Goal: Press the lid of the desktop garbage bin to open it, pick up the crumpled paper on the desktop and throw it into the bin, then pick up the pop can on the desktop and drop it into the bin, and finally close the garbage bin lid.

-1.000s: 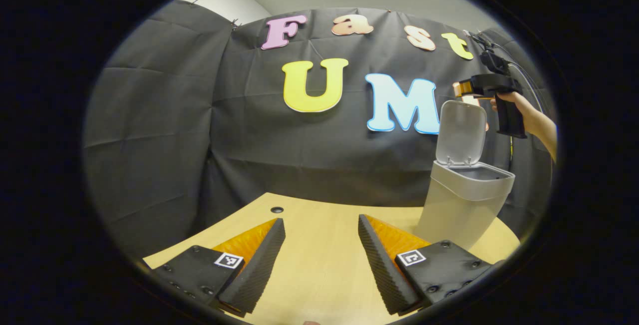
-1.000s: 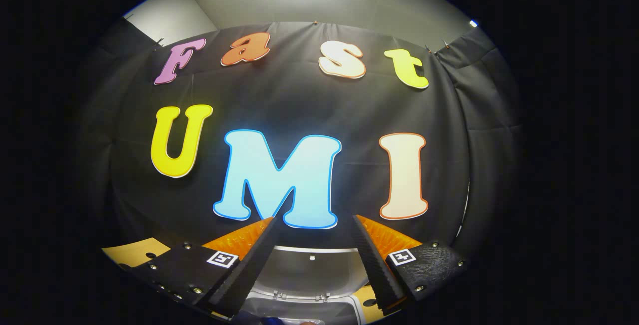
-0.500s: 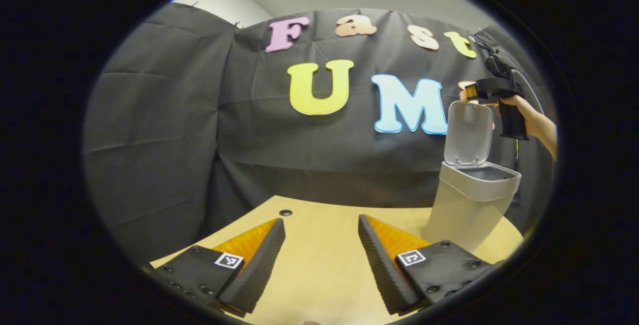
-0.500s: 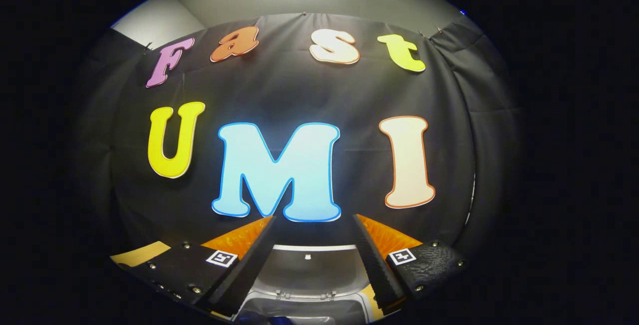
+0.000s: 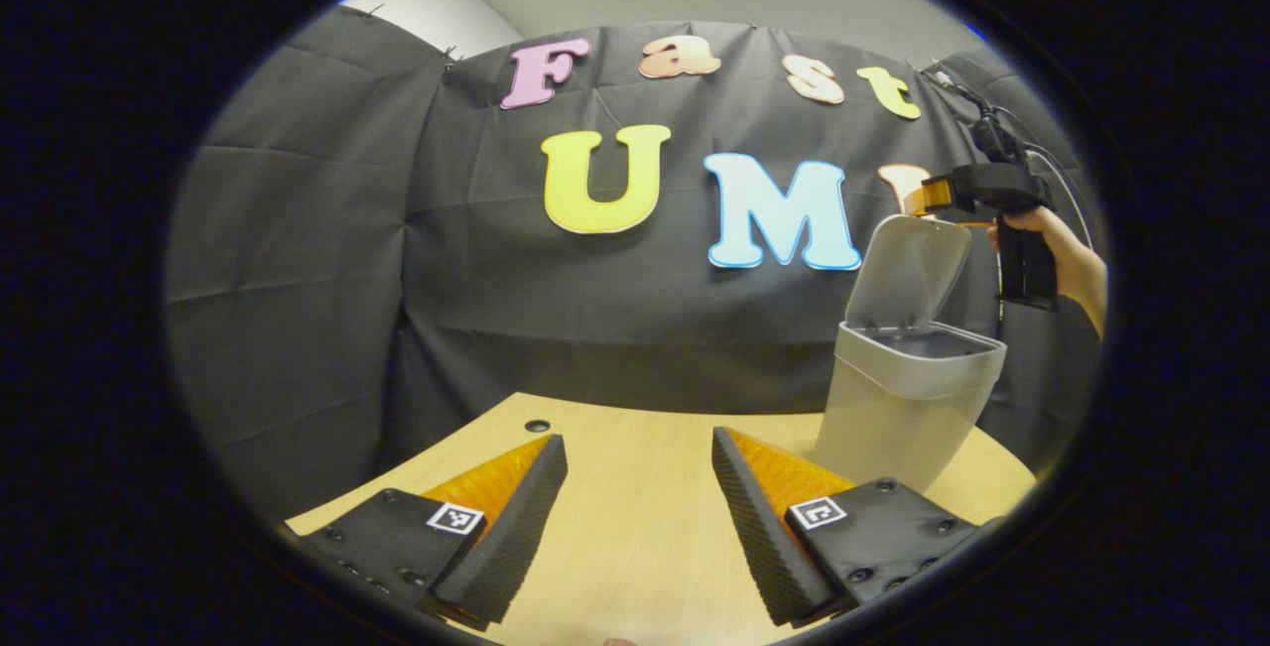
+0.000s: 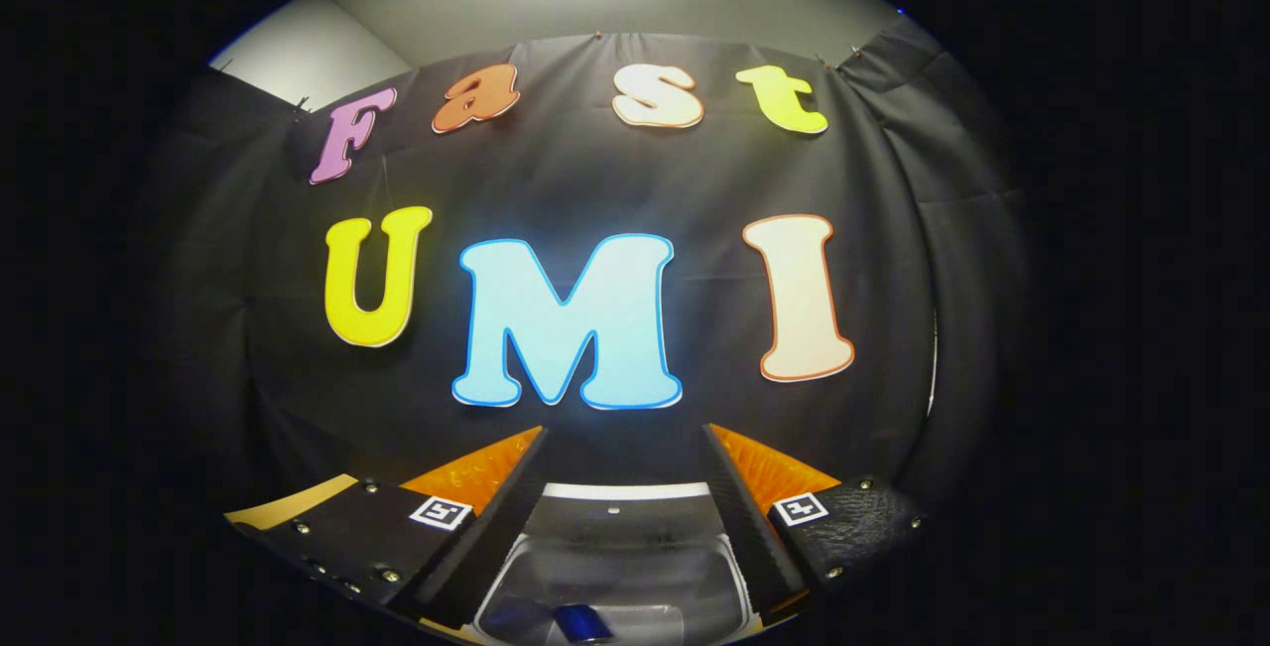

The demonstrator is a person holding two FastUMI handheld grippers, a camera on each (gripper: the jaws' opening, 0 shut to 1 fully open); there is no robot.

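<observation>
Grey bin (image 5: 908,398), one; tongs (image 5: 635,517), two

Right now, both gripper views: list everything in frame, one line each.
garbage bin: one, pale grey, standing at the table's far right in the left gripper view.
bin lid: one, pale grey, raised and tilted over the opening.
blue thing: one, down inside the bin, too blurred to identify.
table: one, light wood, with a dark round hole near its far edge.
booth wall: black cloth behind the table.
left gripper: open, empty, above the table.
right gripper: open, empty, above the bin's mouth, just over the lid's top edge.
hand: one, holding the right gripper's handle.
</observation>
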